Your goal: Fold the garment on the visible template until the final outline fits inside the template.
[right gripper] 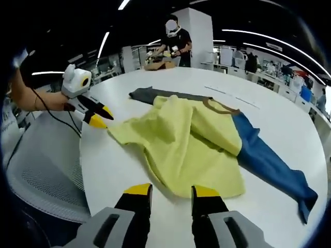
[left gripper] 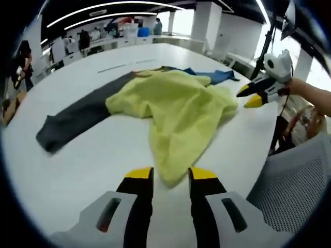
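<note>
Garment [left gripper: 176,111]: plain yellow-green body, no print. One sleeve [left gripper: 77,116] dark grey, other sleeve [right gripper: 269,163] blue, collar trim [right gripper: 220,107] brown. Table [left gripper: 93,170]: plain white, with thin dark lines [right gripper: 230,95] near the far edge. Left tool [left gripper: 170,178]: black jaws, yellow tips, pale grey housing. Right tool [right gripper: 170,194]: same scheme. Mesh chair [left gripper: 289,186]: light grey. Person at back [right gripper: 176,39]: black shirt.

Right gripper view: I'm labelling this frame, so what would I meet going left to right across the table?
The other tongs with yellow tips, then the yellow cloth, then the blue sleeve running out to the right on the white table.
</note>
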`<act>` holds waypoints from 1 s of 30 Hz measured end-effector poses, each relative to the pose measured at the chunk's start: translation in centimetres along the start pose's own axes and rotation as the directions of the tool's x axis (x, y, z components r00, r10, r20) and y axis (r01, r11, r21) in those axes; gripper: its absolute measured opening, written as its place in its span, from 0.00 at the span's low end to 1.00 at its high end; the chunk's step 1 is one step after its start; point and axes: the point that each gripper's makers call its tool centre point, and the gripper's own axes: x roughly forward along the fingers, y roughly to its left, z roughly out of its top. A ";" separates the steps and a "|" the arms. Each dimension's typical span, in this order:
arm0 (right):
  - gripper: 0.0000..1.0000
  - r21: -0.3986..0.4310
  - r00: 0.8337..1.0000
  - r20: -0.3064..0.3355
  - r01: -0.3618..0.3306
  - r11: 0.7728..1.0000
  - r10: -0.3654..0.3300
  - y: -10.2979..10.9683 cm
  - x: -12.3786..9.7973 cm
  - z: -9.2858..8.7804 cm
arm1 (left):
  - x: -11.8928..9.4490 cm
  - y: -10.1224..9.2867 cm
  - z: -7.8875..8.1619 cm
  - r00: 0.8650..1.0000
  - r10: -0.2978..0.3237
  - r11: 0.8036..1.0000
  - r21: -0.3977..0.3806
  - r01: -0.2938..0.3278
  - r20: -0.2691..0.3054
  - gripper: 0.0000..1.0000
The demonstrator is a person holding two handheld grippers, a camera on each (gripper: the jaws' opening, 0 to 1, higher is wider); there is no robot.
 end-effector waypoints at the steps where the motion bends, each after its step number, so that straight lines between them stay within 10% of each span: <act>1: 0.34 0.007 1.000 0.007 0.002 1.000 -0.002 -0.2 -0.1 0.2 | 0.0 0.1 0.1 1.000 0.000 1.000 -0.004 0.000 0.005 0.26; 17: 0.36 0.120 0.986 -0.034 0.163 0.979 -0.161 -7.3 1.0 -0.1 | 1.8 1.4 -0.1 0.999 0.034 0.998 -0.047 -0.035 -0.022 0.22; 30: 0.15 0.151 0.960 -0.145 0.262 0.953 -0.241 -10.3 1.8 -2.4 | 2.5 0.9 -0.8 0.997 0.033 0.999 0.013 -0.032 -0.066 0.16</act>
